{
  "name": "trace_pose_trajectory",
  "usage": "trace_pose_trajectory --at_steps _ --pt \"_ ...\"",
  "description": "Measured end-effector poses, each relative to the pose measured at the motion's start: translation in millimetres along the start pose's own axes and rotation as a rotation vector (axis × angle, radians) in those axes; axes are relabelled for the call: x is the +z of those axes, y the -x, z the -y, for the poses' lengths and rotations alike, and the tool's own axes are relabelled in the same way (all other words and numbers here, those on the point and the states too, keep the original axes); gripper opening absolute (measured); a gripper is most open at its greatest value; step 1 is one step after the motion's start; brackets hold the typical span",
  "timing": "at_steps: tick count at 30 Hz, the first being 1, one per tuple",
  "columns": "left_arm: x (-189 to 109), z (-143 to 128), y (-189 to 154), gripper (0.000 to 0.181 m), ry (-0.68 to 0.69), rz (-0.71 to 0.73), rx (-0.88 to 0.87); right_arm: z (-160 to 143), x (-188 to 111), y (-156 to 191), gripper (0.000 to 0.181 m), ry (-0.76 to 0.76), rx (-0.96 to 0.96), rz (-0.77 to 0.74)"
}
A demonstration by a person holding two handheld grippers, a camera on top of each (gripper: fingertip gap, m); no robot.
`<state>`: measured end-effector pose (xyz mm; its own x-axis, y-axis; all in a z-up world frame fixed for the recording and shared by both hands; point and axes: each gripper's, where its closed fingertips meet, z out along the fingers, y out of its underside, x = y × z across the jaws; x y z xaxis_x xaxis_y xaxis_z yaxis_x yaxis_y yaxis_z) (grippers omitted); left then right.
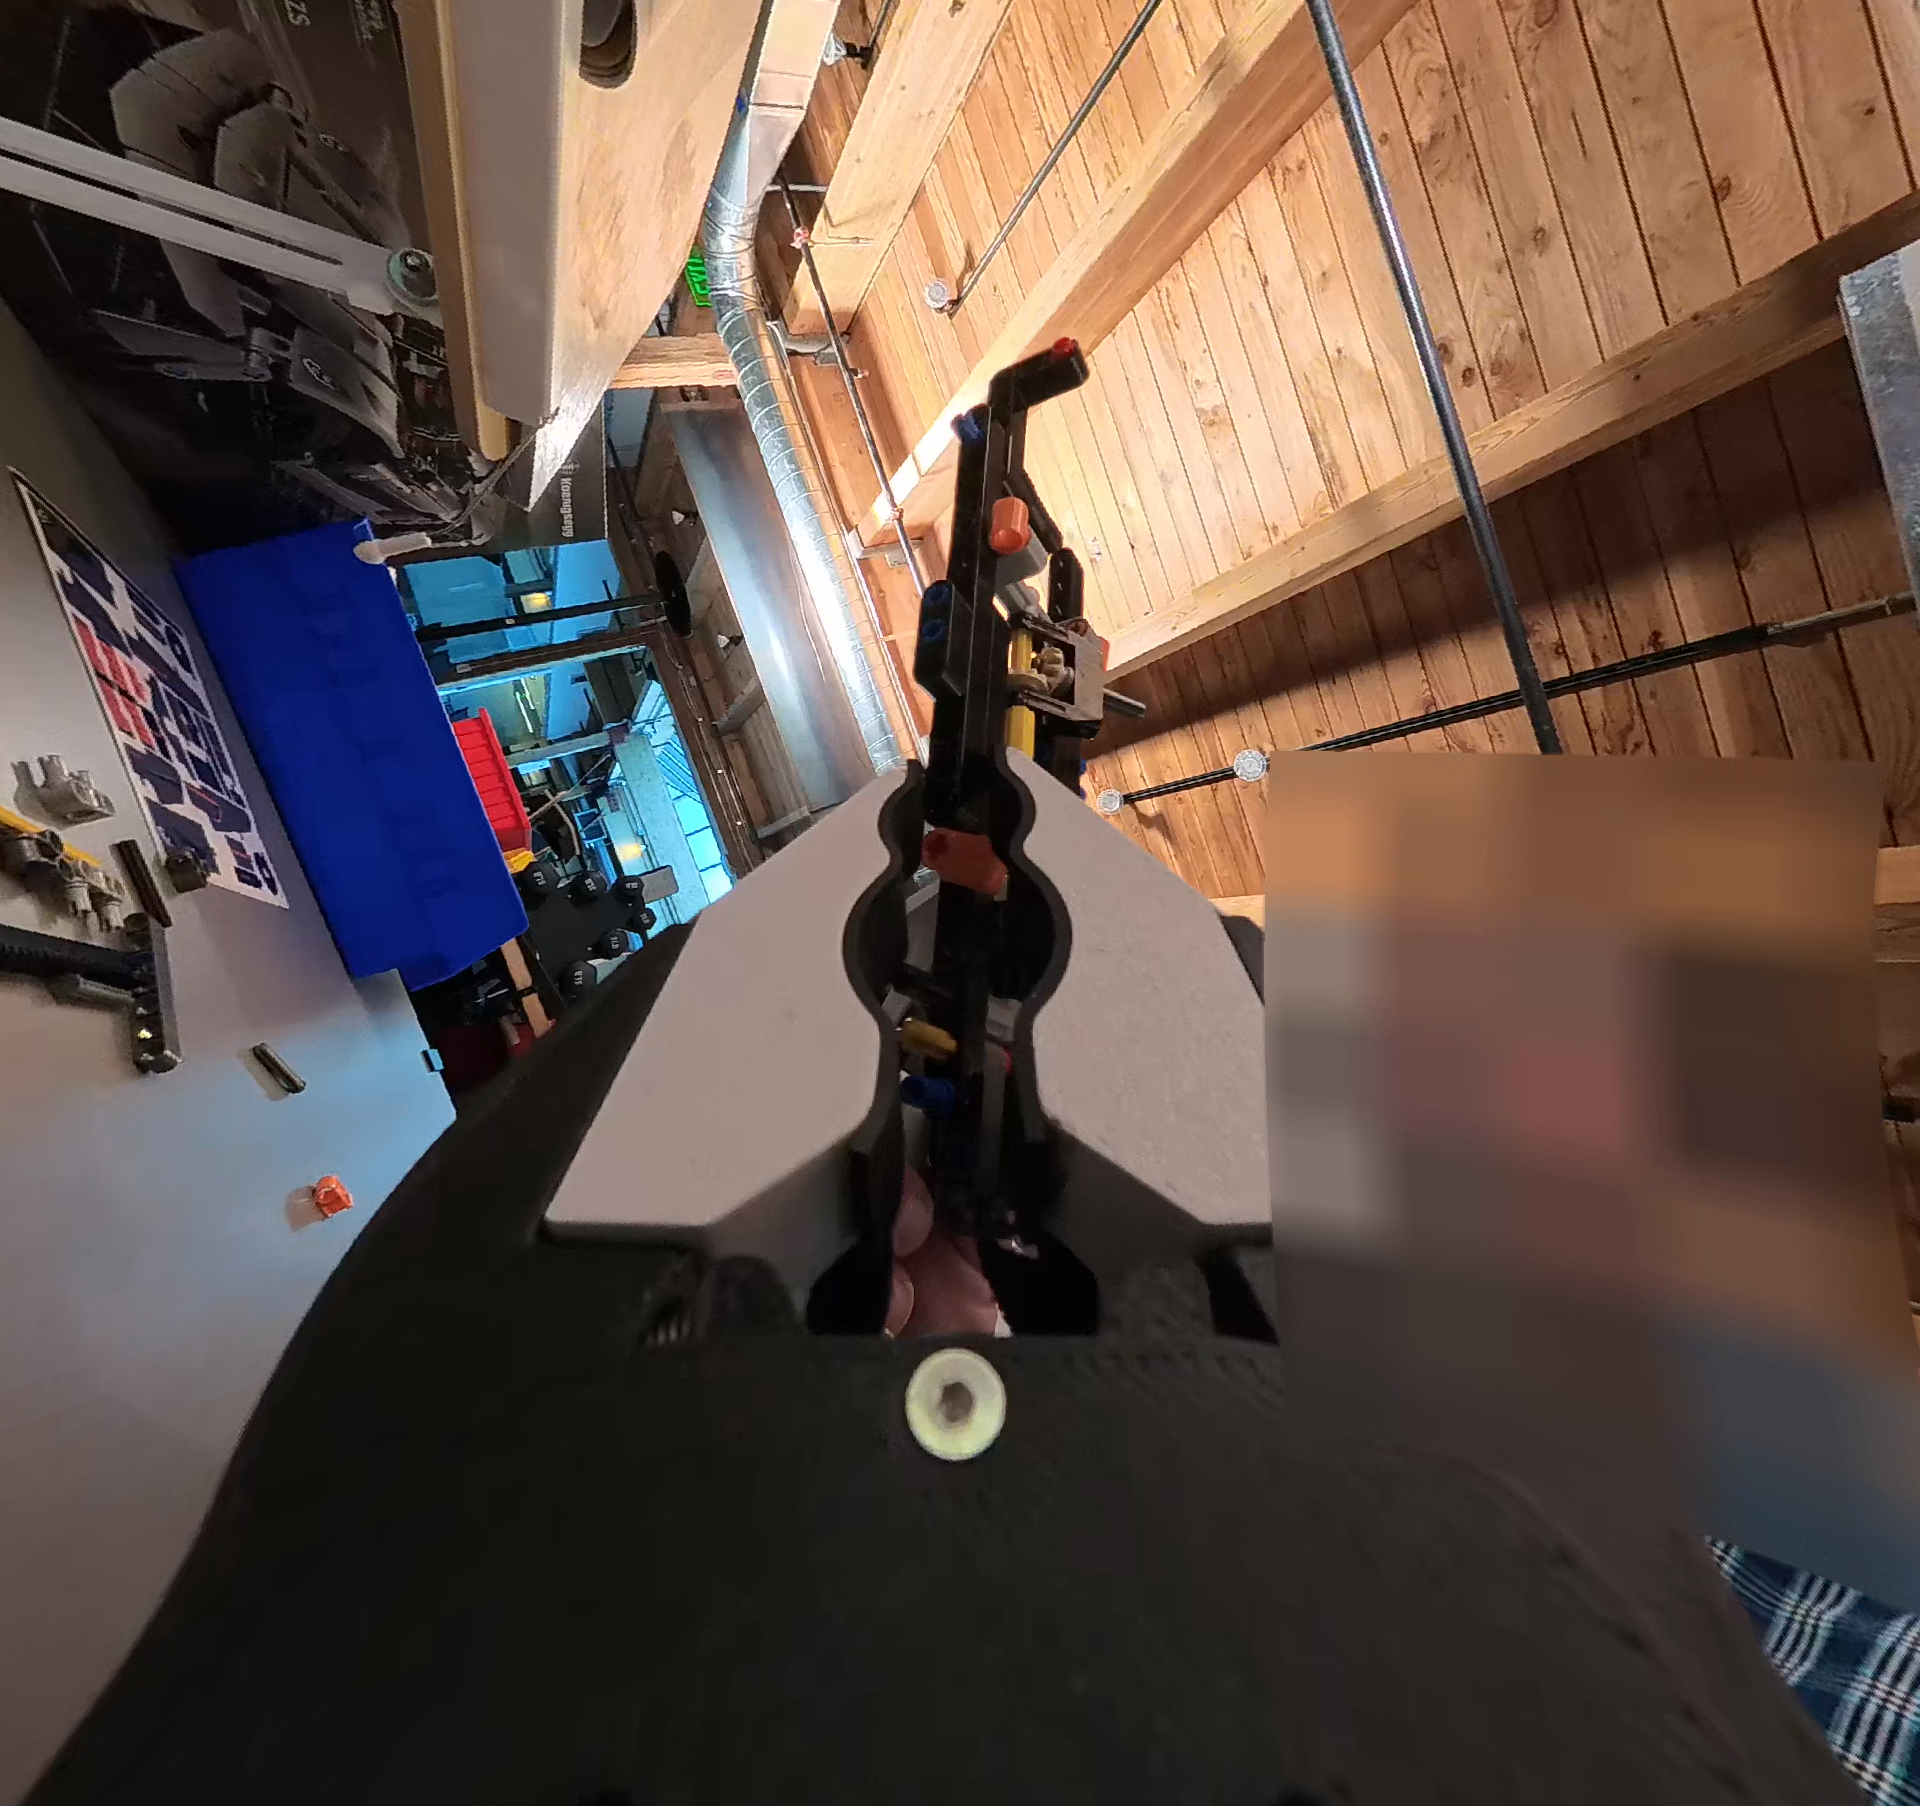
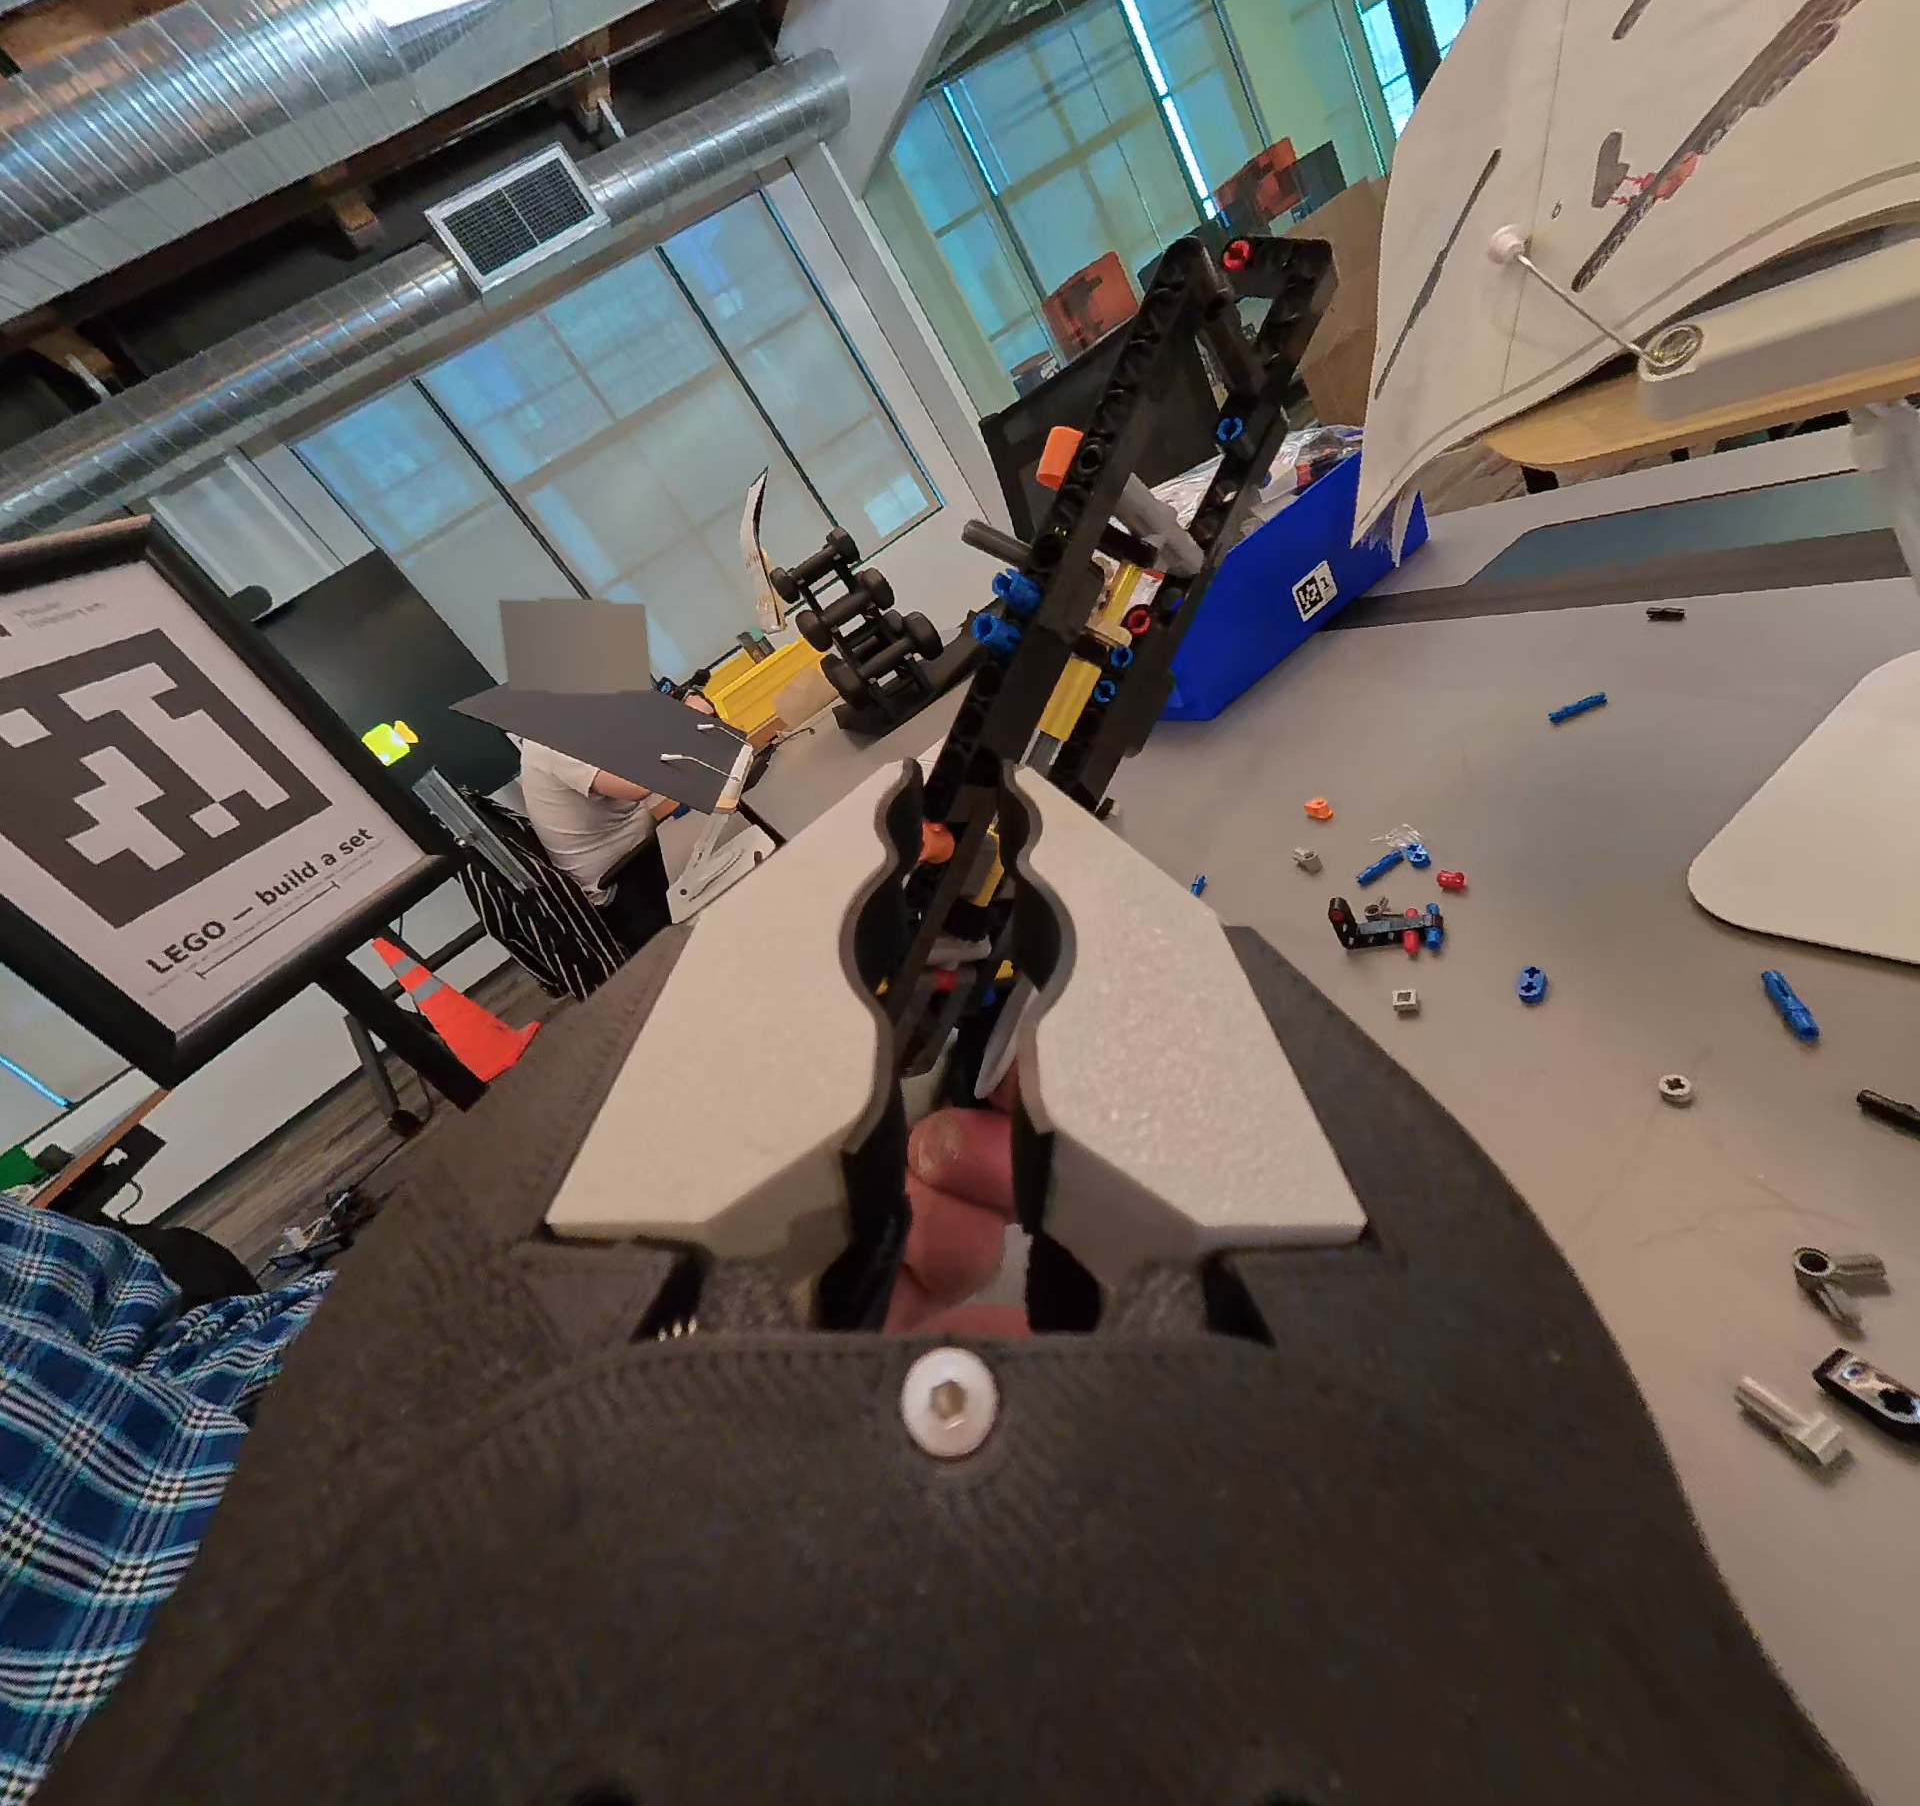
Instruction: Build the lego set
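In the left wrist view my left gripper (image 1: 961,790) is shut on a long black lego frame assembly (image 1: 977,613). It shows edge-on and points up toward the wooden ceiling. It carries orange, blue, yellow and red pieces. In the right wrist view my right gripper (image 2: 961,780) is shut on a black lego frame (image 2: 1132,468) with the same colours, tilted up and to the right above the grey table (image 2: 1558,1185). The two frames look alike, and neither view shows the other gripper. A person's fingertip (image 2: 956,1164) shows behind the jaws.
Loose lego pieces (image 2: 1392,925) lie scattered on the table at the right. A blue bin (image 2: 1268,603) stands at the back, also in the left wrist view (image 1: 343,738). An instruction booklet (image 2: 1662,146) sits on a white stand (image 2: 1829,842). A sticker sheet (image 1: 156,707) and small parts (image 1: 83,852) lie at the left. About 4 cm separates my left fingertips from my right.
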<state>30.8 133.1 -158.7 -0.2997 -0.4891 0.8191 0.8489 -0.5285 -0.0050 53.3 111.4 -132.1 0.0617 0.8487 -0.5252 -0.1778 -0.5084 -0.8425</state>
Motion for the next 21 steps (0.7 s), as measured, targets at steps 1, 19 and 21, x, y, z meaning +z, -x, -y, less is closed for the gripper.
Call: trace_pose_trajectory --at_steps 1,19,21 --pt "-0.1 -0.1 -0.6 0.014 0.001 -0.005 0.0 -0.1 0.0 0.6 0.011 0.0 -0.004 0.001" --pt "-0.6 1.8 -10.2 0.01 0.008 0.013 0.148 -0.8 -3.9 -0.6 0.008 -0.012 0.003 0.045" --pt "-0.5 2.4 -13.3 0.009 0.006 0.014 0.167 -0.1 -4.2 -1.3 0.008 -0.021 0.033 0.063"
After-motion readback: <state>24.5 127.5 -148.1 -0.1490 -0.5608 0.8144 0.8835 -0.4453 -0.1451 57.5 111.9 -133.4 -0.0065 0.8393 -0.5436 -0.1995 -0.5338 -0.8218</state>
